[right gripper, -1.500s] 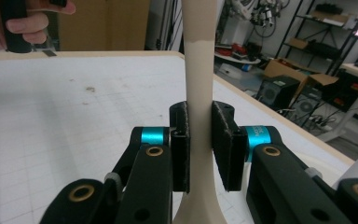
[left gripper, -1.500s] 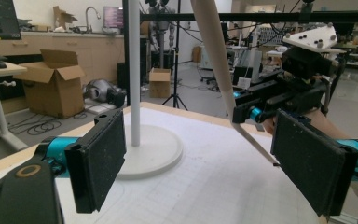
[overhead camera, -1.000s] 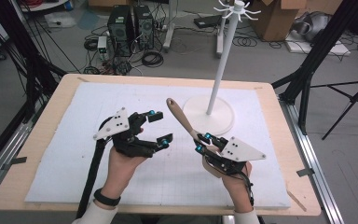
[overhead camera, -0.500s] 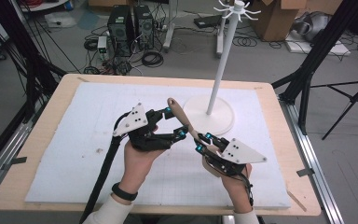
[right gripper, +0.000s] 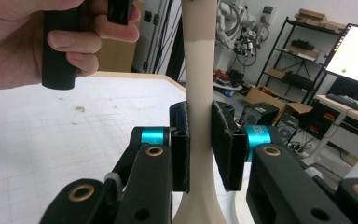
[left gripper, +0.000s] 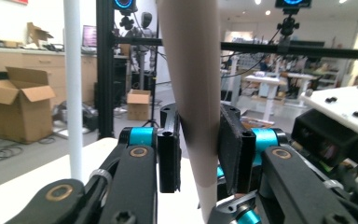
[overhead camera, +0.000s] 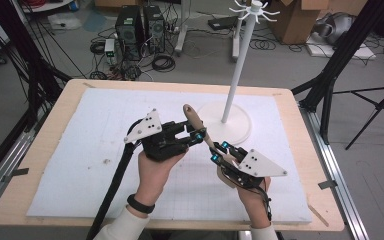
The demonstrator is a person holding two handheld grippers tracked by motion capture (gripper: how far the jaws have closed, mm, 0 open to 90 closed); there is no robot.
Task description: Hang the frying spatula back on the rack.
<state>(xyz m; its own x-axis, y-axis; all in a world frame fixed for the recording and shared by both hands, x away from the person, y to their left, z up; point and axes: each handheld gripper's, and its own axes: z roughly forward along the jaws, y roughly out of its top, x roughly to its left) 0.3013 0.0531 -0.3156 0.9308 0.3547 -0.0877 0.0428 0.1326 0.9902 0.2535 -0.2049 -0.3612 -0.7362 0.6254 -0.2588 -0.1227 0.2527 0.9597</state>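
Note:
A light wooden utensil handle slants up over the middle of the white mat, its rounded end toward the stand. My right gripper is shut on its lower part; in the right gripper view the pads press the handle from both sides. My left gripper comes in from the left and is shut on the same handle higher up. In the left gripper view the handle fills the gap between the black pads. The utensil's working end is hidden behind the grippers.
A white stand with a round base and hooked top rises just behind the grippers, its pole at the left of the left gripper view. A white mat covers the wooden table. The left hand hangs close above the right gripper.
My left gripper moved right to the handle and shut on it above the right gripper. The right gripper and the utensil stayed in place.

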